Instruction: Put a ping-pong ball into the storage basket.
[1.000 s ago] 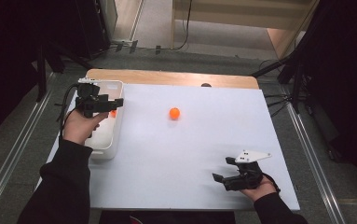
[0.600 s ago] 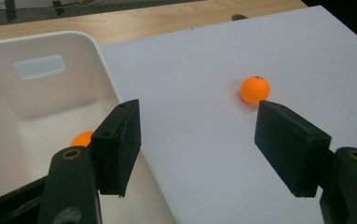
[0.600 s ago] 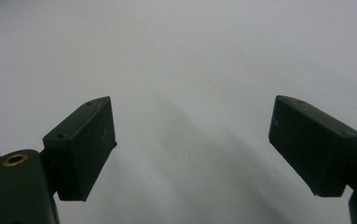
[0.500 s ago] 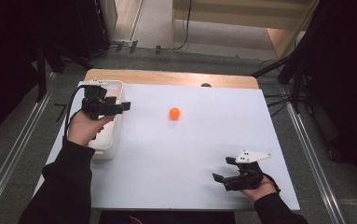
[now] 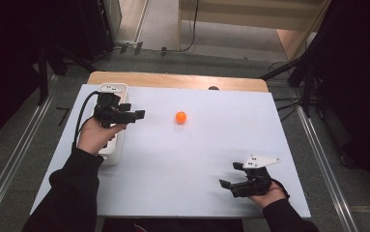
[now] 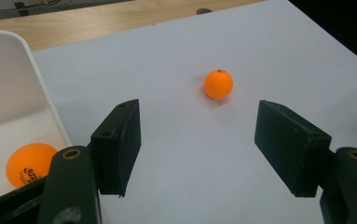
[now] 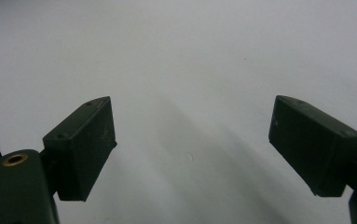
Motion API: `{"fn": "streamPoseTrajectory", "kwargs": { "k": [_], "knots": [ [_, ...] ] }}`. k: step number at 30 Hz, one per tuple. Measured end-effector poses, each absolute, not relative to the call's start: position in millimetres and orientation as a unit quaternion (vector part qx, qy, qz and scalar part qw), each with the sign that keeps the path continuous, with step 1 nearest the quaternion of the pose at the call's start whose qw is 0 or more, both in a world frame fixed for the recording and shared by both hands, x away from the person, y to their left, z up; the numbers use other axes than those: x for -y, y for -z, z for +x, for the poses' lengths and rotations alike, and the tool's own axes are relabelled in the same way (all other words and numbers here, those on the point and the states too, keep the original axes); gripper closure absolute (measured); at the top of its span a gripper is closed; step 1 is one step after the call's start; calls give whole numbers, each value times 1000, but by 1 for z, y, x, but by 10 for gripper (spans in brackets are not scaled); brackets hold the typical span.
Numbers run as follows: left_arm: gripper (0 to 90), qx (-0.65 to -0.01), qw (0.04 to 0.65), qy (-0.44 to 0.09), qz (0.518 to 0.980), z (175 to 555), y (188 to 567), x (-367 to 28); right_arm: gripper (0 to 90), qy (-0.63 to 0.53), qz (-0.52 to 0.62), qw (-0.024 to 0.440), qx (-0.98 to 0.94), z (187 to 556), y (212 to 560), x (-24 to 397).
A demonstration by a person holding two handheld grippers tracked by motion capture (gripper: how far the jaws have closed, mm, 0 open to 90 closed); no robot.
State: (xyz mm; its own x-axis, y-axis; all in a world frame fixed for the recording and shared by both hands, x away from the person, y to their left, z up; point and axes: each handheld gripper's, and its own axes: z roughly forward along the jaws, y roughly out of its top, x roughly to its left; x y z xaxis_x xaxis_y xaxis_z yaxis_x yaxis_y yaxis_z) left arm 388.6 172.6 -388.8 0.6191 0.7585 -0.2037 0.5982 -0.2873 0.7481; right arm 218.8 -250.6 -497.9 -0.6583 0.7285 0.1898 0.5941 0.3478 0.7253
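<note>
The orange ball [image 5: 180, 117] lies free near the middle of the white table [image 5: 197, 159], at about 3 o'clock from the white bin [image 5: 116, 88], which already has another ball [image 6: 27, 164] inside, so it is probably the next one to collect. The left gripper [image 5: 136, 115] hovers by the bin and points level toward it with jaws open and empty. The right gripper [image 5: 232, 176] rests at 5 o'clock, also open and empty.

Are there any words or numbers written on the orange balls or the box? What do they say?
Ball in the white bin: dark print low on it, too blurred and partly hidden to read.
Ball on the table: a small dark mark on top, too small to read.
White bin: tiny dark marks on its far rim, too small to read.
</note>
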Motion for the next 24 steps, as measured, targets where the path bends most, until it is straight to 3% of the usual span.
{"fn": "streamPoseTrajectory", "kwargs": {
  "k": [12,24],
  "knots": [
    [318,-402,420,-78,810,386,395,-159,131,-403,408,83,-815,218,498,251],
    [251,-385,419,-84,818,384,402,-145,131,-403,408,84,-815,217,498,252]
  ]
}}
